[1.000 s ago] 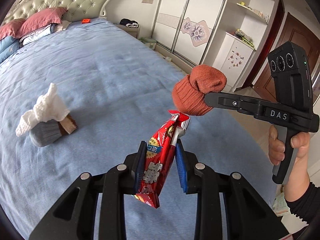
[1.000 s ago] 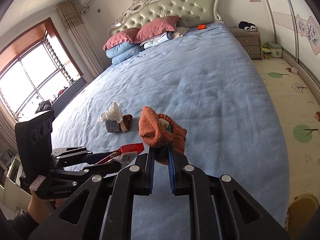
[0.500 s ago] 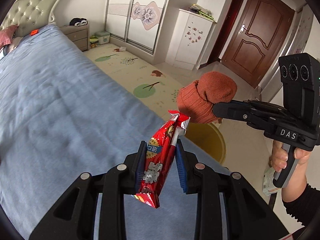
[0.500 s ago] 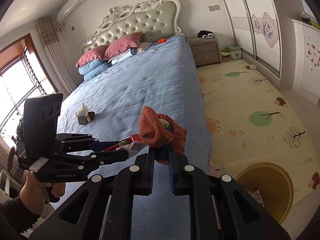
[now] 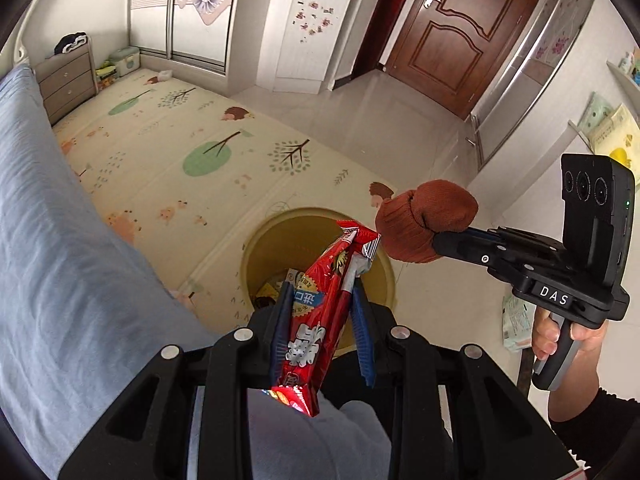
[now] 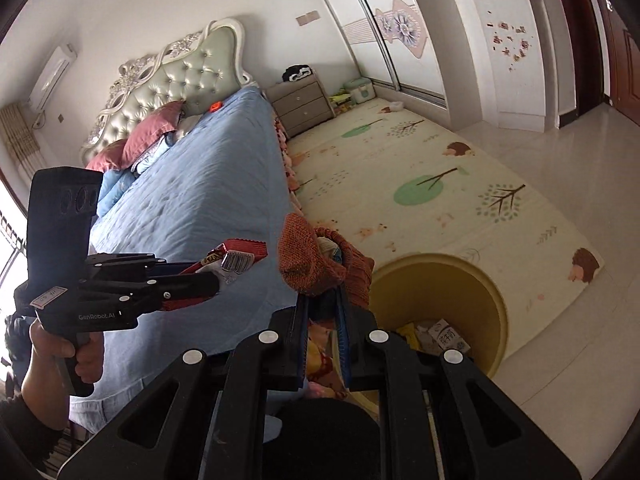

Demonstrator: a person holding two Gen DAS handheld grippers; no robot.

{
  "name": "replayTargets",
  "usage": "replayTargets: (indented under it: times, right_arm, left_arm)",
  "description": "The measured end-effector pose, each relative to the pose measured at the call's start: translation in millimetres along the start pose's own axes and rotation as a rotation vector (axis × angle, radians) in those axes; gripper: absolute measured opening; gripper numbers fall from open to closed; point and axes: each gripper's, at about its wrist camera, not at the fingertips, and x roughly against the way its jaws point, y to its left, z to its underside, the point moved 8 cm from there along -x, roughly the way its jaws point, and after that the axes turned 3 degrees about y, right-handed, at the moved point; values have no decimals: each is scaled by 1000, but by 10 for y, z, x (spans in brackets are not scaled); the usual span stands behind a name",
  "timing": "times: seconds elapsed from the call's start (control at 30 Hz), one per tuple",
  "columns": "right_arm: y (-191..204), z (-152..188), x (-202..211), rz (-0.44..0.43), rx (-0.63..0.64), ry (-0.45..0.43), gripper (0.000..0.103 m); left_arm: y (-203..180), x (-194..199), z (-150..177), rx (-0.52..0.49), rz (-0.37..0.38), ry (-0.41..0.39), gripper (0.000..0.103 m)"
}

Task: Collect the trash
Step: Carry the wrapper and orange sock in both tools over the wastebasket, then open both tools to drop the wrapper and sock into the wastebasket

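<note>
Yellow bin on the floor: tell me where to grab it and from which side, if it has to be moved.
Grip the bin by its thin rim, from straight above, one finger inside the wall and one outside. It stands upright and open-topped, and its round body looks too wide for tongs to span. Take the mat-side rim, away from the bed. Both tongs are full now.

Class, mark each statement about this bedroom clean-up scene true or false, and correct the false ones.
1. The left tool grips a red snack wrapper. True.
2. The right tool is empty. False: it is shut on a rust-orange knitted sock.
3. The yellow bin on the floor already holds some trash. True.
4. The yellow bin stands on the bed. False: it stands on the floor beside the bed.
5. The brown door stands wide open. False: it is closed.
</note>
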Motion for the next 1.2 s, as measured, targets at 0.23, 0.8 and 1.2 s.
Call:
replayTargets:
  times: [0.23,0.8,1.2]
  right_arm:
    - [-396,139,-45,39,-57,32,13]
    - [-966,343,-428,95,-191,135,54]
    - [-948,341,-395,106,-199,147,54]
  left_arm:
    - [-174,-485,-170,9,29,85,29]
    - [-177,-1033,-306,69,50,188,72]
    - [-200,-951,-348,59,53,161,78]
